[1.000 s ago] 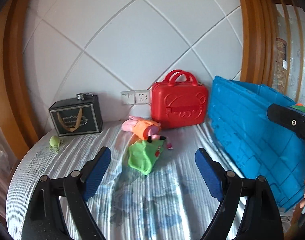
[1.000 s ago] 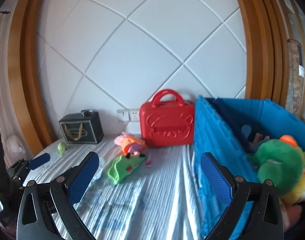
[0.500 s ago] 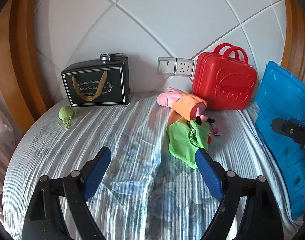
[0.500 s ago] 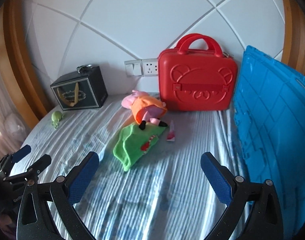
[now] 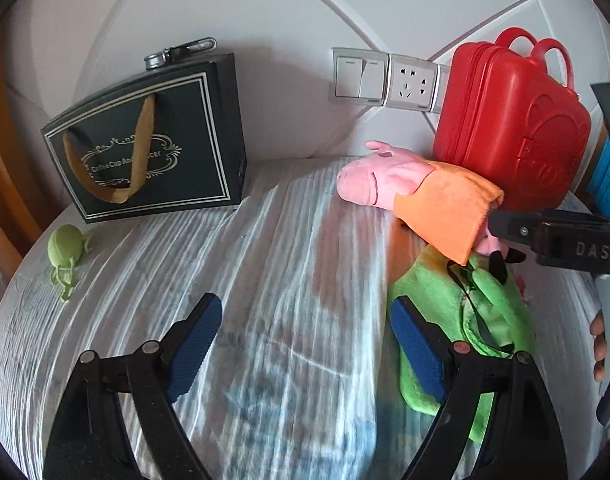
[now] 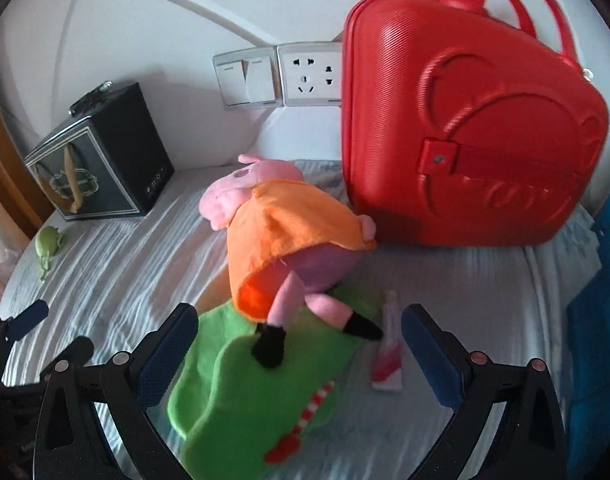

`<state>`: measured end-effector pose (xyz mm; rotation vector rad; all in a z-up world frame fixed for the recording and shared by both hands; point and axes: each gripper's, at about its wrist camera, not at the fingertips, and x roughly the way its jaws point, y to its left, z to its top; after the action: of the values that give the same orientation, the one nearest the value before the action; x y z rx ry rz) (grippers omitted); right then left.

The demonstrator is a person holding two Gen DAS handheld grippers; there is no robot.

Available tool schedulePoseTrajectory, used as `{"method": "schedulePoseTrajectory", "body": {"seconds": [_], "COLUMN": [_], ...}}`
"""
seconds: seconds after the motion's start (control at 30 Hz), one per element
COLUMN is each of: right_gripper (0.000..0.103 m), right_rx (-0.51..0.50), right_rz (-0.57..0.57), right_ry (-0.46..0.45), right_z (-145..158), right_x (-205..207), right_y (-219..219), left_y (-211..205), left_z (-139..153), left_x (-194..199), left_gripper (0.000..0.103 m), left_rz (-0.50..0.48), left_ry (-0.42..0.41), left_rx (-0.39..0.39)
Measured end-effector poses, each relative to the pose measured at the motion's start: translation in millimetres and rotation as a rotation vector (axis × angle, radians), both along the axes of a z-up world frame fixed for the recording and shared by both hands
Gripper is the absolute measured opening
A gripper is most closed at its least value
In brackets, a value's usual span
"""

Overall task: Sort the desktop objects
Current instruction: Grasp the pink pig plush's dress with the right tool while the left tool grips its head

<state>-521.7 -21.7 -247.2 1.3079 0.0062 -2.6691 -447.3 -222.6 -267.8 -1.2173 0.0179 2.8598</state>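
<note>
**Both tools lowered toward the plush toys**

Left tool (image 5: 303,334) spread wide over bare striped surface (image 5: 265,248), nothing between its pads; right tool (image 6: 299,344) likewise apart, empty, straddling the green plush (image 6: 241,392) and the pink pig's black feet; closer than a second ago. Pink pig plush (image 6: 281,224) lying atop the green one, small pink tube (image 6: 387,360) just beside. Farther back, larger than before: red case (image 6: 465,128), black gift bag (image 5: 153,148), small green toy (image 5: 65,252); blue crate, prominent earlier, now only at the right edge.

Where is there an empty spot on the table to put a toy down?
The striped cloth is bare between the black gift bag and the pig plush, and in front of the small green toy. It is crowded by the red case, where pig, green plush and a small tube bunch together.
</note>
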Motion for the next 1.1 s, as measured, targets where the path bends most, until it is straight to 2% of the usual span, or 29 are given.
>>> {"method": "schedulePoseTrajectory", "body": {"seconds": [0.13,0.23,0.3,0.33,0.37,0.47,0.6,0.7,0.83,1.0,1.1], "right_gripper": [0.103,0.103,0.099,0.090,0.087,0.085,0.084,0.084,0.084,0.092,0.092], "right_rx": [0.002,0.062,0.033,0.043,0.073,0.181,0.109,0.104,0.019,-0.071,-0.097], "right_rz": [-0.002,-0.028,0.014,0.049,0.103,0.241,0.270,0.251,0.157,0.077,0.079], "right_ry": [-0.032,-0.032,-0.027,-0.019,-0.002,0.060,0.060,0.042,0.012,0.030,0.012], "right_z": [-33,-50,-53,-54,-53,-56,-58,-63,-57,-36,-37], "right_x": [-38,-56,-55,-52,-43,-12,3,5,3,8,-2], "right_y": [-17,-16,-5,-1,1,9,46,63,81,79,65], "left_y": [2,4,4,6,8,19,36,55,74,79,85], "left_z": [-20,-29,-31,-31,-30,-23,-6,1,-28,-57,-66], "left_x": [-23,-31,-33,-34,-34,-37,-45,-69,-114,-128,-136], "left_gripper": [0.087,0.087,0.087,0.087,0.087,0.087,0.087,0.087,0.087,0.087,0.087], "left_rz": [-0.005,-0.004,-0.005,-0.011,-0.021,-0.056,-0.127,-0.213,-0.233,-0.265,-0.285], "left_ry": [-0.021,-0.034,-0.039,-0.038,-0.033,-0.014,0.033,0.050,-0.046,-0.091,-0.096], "left_rx": [-0.025,-0.030,-0.027,-0.025,-0.024,-0.023,-0.016,-0.027,-0.134,-0.138,-0.134]}}
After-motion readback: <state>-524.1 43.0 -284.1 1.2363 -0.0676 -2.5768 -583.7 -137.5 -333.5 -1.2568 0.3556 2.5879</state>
